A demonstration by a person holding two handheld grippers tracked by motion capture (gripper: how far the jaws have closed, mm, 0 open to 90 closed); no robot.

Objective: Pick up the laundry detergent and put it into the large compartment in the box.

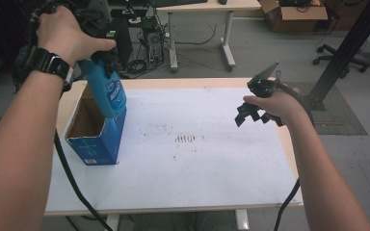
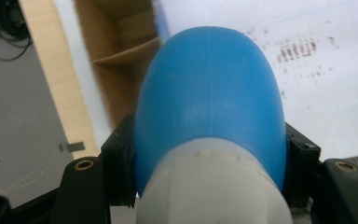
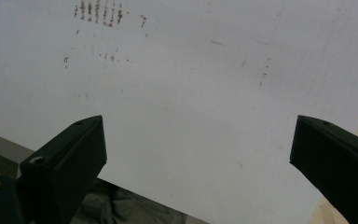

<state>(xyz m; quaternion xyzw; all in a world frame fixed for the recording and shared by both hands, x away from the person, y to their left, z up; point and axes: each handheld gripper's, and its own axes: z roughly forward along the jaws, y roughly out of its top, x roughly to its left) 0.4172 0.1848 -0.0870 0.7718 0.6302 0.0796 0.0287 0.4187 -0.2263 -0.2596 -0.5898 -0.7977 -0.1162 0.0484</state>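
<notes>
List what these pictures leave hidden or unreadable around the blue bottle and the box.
- Blue bottle: label print too small and blurred in the high view; in the left gripper view its body blocks its own lower end.
- Open blue cardboard box: floor hidden by its walls and the bottle; whether the bottle touches bottom cannot be told.
- Left hand-held gripper: covered by the hand in the high view.
- Right hand-held gripper: open, holding nothing.

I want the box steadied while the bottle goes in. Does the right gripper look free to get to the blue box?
Probably yes. The right gripper is open and holds nothing, and only bare white table lies between it and the blue box.
</notes>
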